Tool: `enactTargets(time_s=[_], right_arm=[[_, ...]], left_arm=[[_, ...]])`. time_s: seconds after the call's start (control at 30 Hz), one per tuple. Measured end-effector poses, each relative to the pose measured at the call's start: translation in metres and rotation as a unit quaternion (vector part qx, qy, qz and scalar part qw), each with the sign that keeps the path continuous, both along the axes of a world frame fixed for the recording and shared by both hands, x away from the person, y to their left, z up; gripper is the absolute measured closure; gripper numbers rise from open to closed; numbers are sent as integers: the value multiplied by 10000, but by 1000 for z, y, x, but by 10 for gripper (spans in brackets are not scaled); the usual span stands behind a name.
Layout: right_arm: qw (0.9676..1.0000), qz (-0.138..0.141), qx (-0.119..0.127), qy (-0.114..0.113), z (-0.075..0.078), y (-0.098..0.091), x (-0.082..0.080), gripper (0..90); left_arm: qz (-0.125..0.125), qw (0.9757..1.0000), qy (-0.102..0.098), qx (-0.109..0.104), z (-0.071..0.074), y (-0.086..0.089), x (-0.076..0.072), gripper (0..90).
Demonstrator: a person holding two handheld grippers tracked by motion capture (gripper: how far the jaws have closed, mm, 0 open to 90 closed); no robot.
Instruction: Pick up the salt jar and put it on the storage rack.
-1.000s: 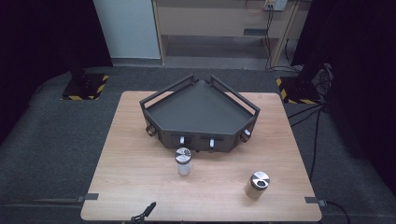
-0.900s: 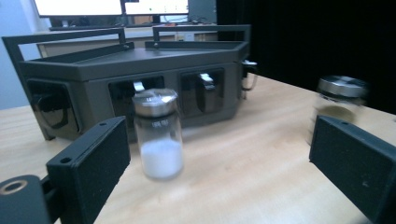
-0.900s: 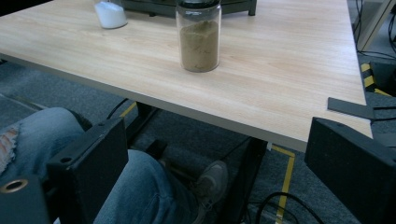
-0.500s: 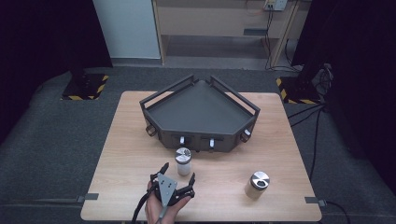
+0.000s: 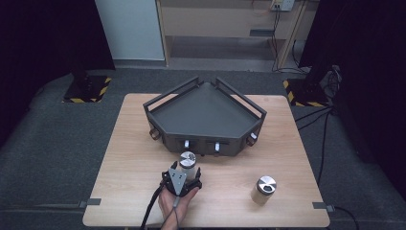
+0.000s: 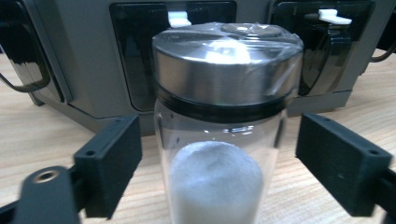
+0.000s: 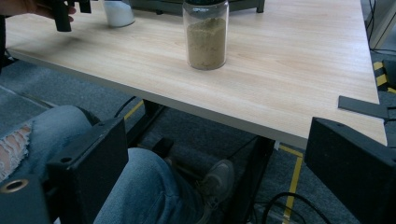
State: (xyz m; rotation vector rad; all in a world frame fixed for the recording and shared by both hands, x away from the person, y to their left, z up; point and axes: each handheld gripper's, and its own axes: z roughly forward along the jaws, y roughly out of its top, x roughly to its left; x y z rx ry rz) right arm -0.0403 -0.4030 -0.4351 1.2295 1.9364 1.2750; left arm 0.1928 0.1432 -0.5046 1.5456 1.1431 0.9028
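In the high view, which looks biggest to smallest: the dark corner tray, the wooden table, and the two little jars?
1. Wooden table.
2. Dark corner tray.
3. The two jars look alike, so no ranking: the white-filled jar between the left gripper's jaws, and the brown-filled jar.

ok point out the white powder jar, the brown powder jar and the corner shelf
white powder jar (image 6: 227,65), left gripper view, steel lid
brown powder jar (image 5: 264,190), high view, lid and glass
corner shelf (image 5: 206,115), high view, bare tray floor

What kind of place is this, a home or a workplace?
Probably a lab or test room, not a home: a lone wooden table on grey carpet, hazard-striped stand bases on the floor, and loose cables running across it.
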Motion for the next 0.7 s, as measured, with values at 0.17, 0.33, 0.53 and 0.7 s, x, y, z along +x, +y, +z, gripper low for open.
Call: enactTargets(time_s=[0.17, 0.33, 0.53, 0.7], right_arm=[[10000, 18, -9, 35, 0, 0, 2, 67], [10000, 30, 13, 76, -1, 0, 2, 69], [10000, 24, 29, 85, -1, -1, 3, 69], [9999, 23, 39, 101, -1, -1, 3, 69]], left_arm=[[-28, 9997, -227, 19, -10, 0, 3, 282], [-96, 9993, -358, 48, -16, 2, 5, 299], [-190, 9991, -370, -32, -18, 7, 7, 302], [-258, 9988, -405, -29, -19, 10, 6, 305]])
